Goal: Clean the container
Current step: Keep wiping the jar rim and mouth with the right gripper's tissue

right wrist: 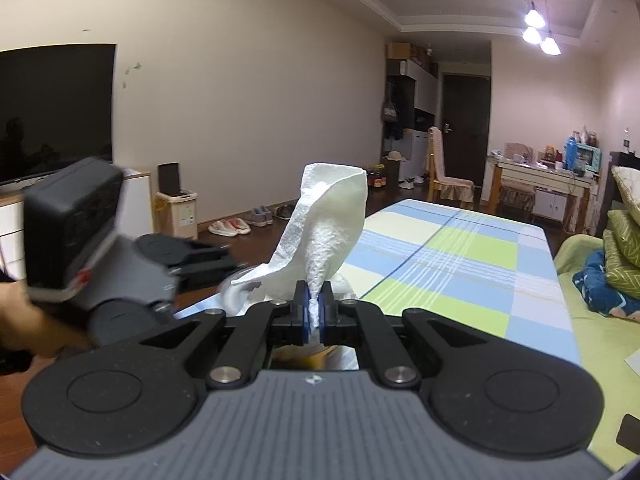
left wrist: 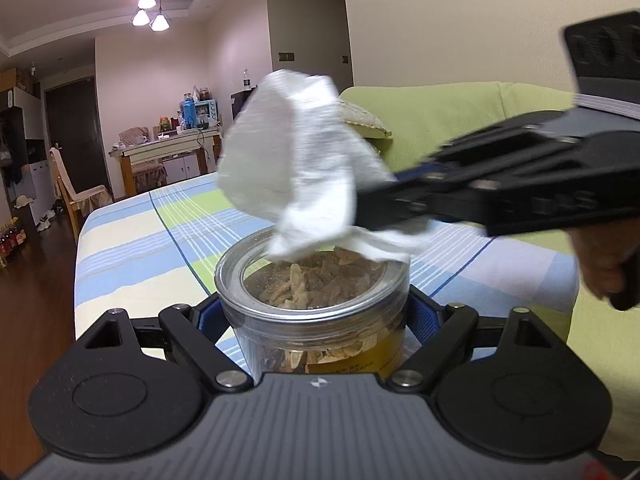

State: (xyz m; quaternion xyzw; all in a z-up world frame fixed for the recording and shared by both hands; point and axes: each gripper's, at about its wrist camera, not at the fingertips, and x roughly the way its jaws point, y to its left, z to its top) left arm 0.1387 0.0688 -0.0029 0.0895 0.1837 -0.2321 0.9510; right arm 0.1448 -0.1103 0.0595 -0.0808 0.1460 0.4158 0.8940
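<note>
upright, jar (left wrist: 316, 320) in left gripper (left wrist: 316, 316), paper towel (right wrist: 324, 232) (pinched, vertical) above

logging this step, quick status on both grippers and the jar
Left gripper shut on jar. Right gripper shut on paper towel, over jar mouth. Nothing blocking.

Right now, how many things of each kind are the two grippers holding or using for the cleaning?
Clear jar: 1
White paper towel: 1
Grippers: 2, the left gripper and the right gripper
Total: 4
</note>
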